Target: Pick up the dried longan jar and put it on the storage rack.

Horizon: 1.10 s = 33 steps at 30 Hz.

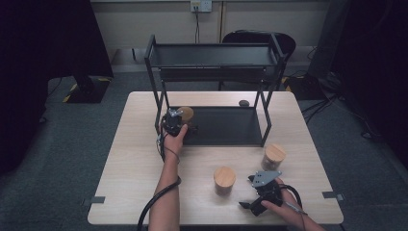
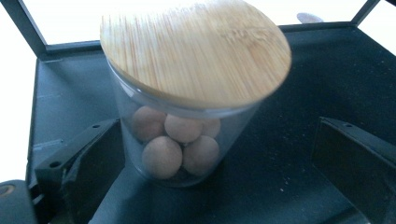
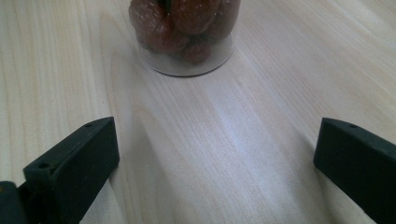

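Note:
A glass jar (image 2: 180,135) with a round bamboo lid (image 2: 196,51) holds several pale brown balls. It stands on the black lower shelf (image 2: 289,93) of a rack, near the shelf's left end (image 1: 185,114). My left gripper (image 2: 215,135) is open around it; the left jaw is close to the glass and the right jaw stands well clear. From above, the left gripper (image 1: 174,121) reaches in at the rack's front left. My right gripper (image 3: 217,135) rests open over bare wood near the table's front edge (image 1: 248,204). A jar of reddish-brown fruit (image 3: 187,28) stands ahead of it.
The black two-tier rack (image 1: 211,53) takes up the table's far middle. Two bamboo-lidded jars stand on the wooden table (image 1: 134,159) in front of it, one at centre (image 1: 224,179) and one to the right (image 1: 274,156). A small grey object (image 1: 244,102) lies behind the shelf.

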Motion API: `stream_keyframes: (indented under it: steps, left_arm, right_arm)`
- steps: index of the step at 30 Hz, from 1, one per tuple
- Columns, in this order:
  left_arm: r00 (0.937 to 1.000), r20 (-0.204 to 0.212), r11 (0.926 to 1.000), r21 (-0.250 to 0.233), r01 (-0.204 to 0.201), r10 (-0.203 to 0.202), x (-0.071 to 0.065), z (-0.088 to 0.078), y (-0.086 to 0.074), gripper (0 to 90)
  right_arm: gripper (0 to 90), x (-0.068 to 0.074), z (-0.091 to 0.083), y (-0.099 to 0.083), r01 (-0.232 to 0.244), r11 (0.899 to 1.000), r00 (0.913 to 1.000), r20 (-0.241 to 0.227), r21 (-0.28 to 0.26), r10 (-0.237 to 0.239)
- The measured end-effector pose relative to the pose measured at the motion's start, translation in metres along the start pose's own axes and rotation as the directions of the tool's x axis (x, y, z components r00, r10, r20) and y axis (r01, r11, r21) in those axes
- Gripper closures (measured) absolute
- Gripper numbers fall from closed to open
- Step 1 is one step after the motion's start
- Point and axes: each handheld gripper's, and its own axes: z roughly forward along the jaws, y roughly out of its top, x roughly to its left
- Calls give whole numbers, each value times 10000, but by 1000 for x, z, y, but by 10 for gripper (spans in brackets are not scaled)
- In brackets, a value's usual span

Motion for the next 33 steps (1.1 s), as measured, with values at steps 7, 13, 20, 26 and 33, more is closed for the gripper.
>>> stream_keyframes:
  steps: [7, 13, 20, 26, 33]
  left_arm:
    - [9999, 108, 10000, -24, -36, 36, -3, -6, -4, 31]
    - [9998, 176, 9999, 37, -132, 132, -6, -8, -9, 31]
    - [9995, 271, 9999, -61, -138, 139, -9, -11, -16, 31]
    - [9987, 444, 9997, -14, -248, 249, -10, -16, -20, 31]
    - [9973, 616, 9992, -152, -383, 391, -13, -24, -24, 31]
  right_arm:
    - [0, 0, 0, 0, -1, 10000, 10000, 1, -3, 1]
    - [0, 0, 0, 0, -2, 10000, 10000, 1, -2, 2]
    - [0, 0, 0, 0, -2, 10000, 10000, 1, -4, 2]
    - [0, 0, 0, 0, -2, 10000, 10000, 1, -4, 2]
    - [0, 0, 0, 0, -3, 10000, 10000, 2, -4, 3]
